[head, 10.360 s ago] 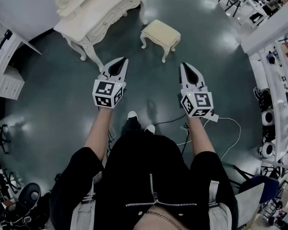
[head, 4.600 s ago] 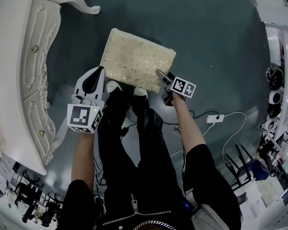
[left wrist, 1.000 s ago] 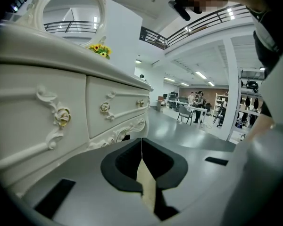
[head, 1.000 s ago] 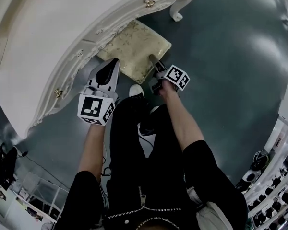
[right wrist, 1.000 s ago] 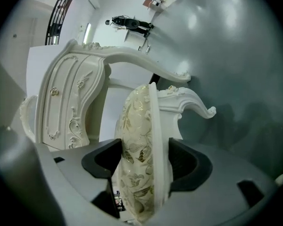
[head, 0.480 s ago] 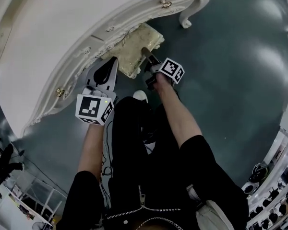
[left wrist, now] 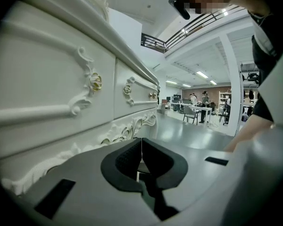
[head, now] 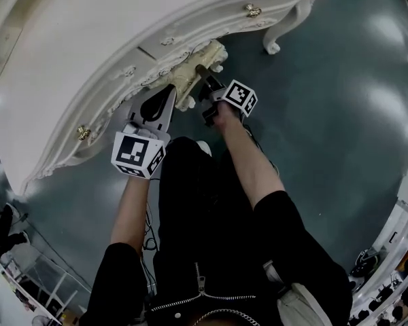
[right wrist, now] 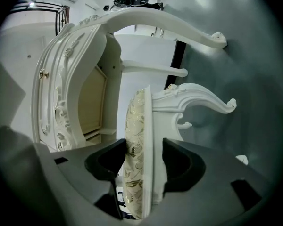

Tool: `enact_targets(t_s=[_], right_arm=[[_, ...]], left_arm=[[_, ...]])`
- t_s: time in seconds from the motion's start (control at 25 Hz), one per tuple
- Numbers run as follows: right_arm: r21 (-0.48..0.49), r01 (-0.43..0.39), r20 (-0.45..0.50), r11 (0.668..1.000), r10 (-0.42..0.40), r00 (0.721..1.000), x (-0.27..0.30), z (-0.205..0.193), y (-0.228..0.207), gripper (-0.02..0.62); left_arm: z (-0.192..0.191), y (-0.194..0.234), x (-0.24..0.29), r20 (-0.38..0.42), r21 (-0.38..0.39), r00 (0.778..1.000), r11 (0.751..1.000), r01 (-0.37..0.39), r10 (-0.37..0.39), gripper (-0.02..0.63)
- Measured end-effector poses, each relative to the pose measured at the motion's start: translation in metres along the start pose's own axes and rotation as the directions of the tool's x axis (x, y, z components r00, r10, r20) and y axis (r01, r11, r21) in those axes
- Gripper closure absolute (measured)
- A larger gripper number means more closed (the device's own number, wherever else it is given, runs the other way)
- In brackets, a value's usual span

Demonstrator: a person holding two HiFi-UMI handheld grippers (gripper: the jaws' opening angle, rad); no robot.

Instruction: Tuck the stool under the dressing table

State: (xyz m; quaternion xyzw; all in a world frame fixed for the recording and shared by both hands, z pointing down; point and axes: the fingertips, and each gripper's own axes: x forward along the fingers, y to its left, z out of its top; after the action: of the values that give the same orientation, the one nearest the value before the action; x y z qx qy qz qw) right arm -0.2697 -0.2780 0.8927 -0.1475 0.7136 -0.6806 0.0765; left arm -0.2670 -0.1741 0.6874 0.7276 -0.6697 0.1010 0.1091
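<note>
The stool (head: pixel 194 73), upper centre, sits mostly beneath the dressing table (head: pixel 81 53). The right gripper (head: pixel 205 79), jaws just closing, clamps its seat edge; the left gripper (head: pixel 168 92) is closed, empty. Likely light, with a rigid frame and soft cushion: hold the rail.

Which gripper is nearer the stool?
Right. The right gripper grips the seat edge of the stool, its jaws having just been closing; the left gripper, shut and empty, hangs beside it by the dressing table.
</note>
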Motion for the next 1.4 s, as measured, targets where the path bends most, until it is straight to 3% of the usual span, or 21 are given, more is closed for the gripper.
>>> enact_targets(t_s=[0.52,0.6,0.68,0.76,0.84,0.88,1.16,1.4], right_arm=[[-0.051,-0.046,-0.038,0.998,0.044,0.998,0.030,-0.007,0.005,0.357],[-0.105,-0.053,-0.077,0.993,0.045,0.996,0.030,-0.009,0.010,0.371],[-0.218,-0.043,-0.122,0.975,0.016,0.992,0.027,-0.012,0.016,0.382],[-0.344,-0.020,-0.153,0.939,-0.035,0.988,0.020,-0.014,0.025,0.365],[-0.444,0.009,-0.155,0.896,-0.087,0.984,0.005,-0.014,0.035,0.447],[-0.476,0.030,-0.148,0.879,-0.114,0.982,-0.003,-0.013,0.040,0.443],[-0.657,0.115,-0.121,0.745,-0.255,0.959,-0.050,-0.012,0.091,0.585],[-0.787,0.132,-0.109,0.603,-0.346,0.932,-0.085,-0.018,0.148,0.589]], left_arm=[[-0.017,0.003,-0.004,0.027,-0.002,1.000,1.000,-0.009,0.009,0.584],[-0.014,0.004,-0.007,0.021,-0.006,1.000,1.000,-0.009,0.009,0.584],[-0.009,0.004,-0.011,0.014,-0.010,1.000,1.000,-0.004,0.004,0.584],[0.000,0.002,-0.016,0.008,-0.017,1.000,1.000,0.002,-0.002,0.584],[0.011,-0.002,-0.022,0.000,-0.033,1.000,0.999,0.013,-0.013,0.584],[0.016,-0.005,-0.025,-0.005,-0.042,1.000,0.999,0.021,-0.021,0.584],[0.071,-0.018,-0.046,-0.030,-0.064,0.998,0.997,0.048,-0.050,0.584],[0.124,-0.020,-0.069,-0.047,-0.076,0.997,0.996,0.056,-0.059,0.584]])
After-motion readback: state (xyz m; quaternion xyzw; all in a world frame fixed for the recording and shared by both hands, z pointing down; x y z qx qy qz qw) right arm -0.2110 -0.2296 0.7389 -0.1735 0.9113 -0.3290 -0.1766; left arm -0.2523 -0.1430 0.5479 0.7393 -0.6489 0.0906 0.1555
